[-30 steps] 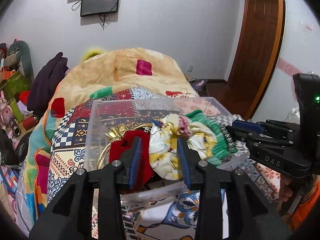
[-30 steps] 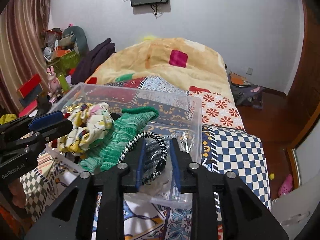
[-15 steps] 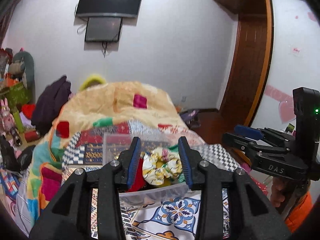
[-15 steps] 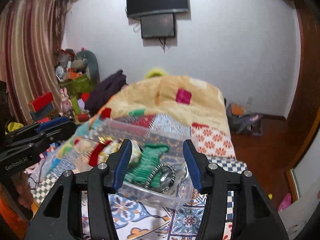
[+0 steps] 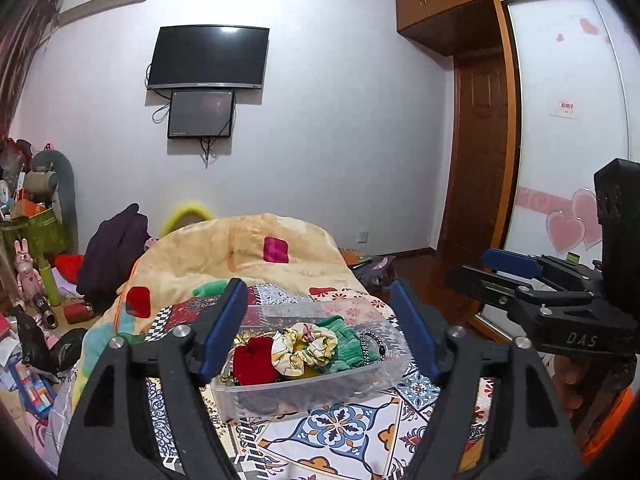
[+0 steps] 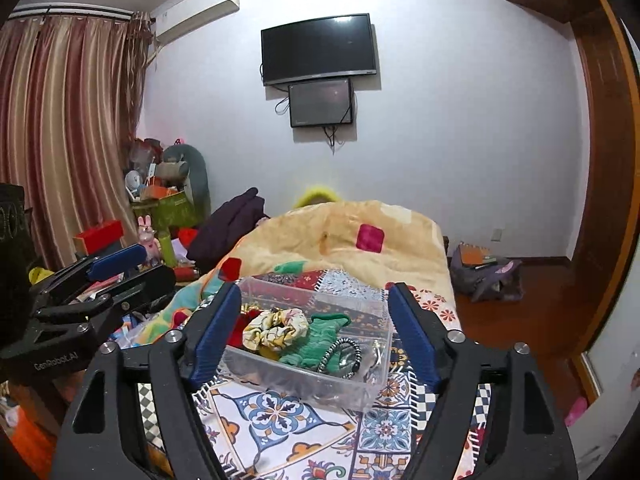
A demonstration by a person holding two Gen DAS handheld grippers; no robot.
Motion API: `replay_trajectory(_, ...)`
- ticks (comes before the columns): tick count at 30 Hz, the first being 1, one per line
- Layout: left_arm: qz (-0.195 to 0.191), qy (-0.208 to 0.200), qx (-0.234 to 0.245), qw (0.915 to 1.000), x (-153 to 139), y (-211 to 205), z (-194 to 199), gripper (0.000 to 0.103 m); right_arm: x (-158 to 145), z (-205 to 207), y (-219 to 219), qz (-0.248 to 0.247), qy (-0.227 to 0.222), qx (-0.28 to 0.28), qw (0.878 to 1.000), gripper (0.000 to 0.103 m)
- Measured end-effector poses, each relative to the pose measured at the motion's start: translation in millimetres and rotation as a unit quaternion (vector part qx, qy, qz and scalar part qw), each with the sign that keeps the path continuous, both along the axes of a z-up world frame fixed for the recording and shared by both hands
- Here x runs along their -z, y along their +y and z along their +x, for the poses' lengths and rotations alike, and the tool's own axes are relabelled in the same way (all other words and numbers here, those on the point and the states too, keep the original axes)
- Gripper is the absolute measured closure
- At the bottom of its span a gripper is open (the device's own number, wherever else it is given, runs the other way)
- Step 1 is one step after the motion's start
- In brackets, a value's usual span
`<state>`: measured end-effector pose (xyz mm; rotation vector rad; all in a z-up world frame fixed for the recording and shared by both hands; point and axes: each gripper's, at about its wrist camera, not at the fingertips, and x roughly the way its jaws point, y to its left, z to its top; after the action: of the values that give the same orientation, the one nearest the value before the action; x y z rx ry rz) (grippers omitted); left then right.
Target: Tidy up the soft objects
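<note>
White wall (image 5: 340, 120), mounted TV (image 5: 207, 58); striped curtains (image 6: 60, 140)

A lived-in home bedroom: a bed (image 6: 400, 412) with patchwork covers and a rumpled yellow quilt (image 6: 360, 236), a television (image 6: 319, 49) on the far wall, striped curtains (image 6: 60, 128) at left, a wooden wardrobe (image 5: 520, 80) at right.

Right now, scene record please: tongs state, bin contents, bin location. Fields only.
left tongs: open, empty, above the bed, aimed at bin
right tongs: open, empty, aimed at bin
clear plastic bin: on patterned bedspread
bin contents: red scrunchie, floral yellow scrunchie, green knit piece, black-and-white hair tie
items outside bin: none seen near it
background: orange blanket heaped behind bin
</note>
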<state>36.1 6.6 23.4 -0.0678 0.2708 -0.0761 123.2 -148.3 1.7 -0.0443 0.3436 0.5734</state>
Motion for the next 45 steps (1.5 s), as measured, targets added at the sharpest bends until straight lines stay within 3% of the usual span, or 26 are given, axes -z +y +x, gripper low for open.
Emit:
replay_trajectory(3,0.001,-0.005,-0.006,1.0,0.9,-1.8,-6.1,0.014,-0.7,-3.3,-1.9,0.006,-0.012,0.001,1.0,0.019)
replay_trajectory(13,0.002,-0.01,-0.011,0.9999,2.9,-1.5,-11.0,0.005,0.9,-10.8,0.6,0.006,-0.031,-0.002,0.999,0.016)
replay_trajectory(45,-0.002,-0.004,-0.011,0.9999,10.8,0.9,-8.4,0.003,3.7,-12.7,-12.0,0.024,-0.019,-0.005,1.0,0.015)
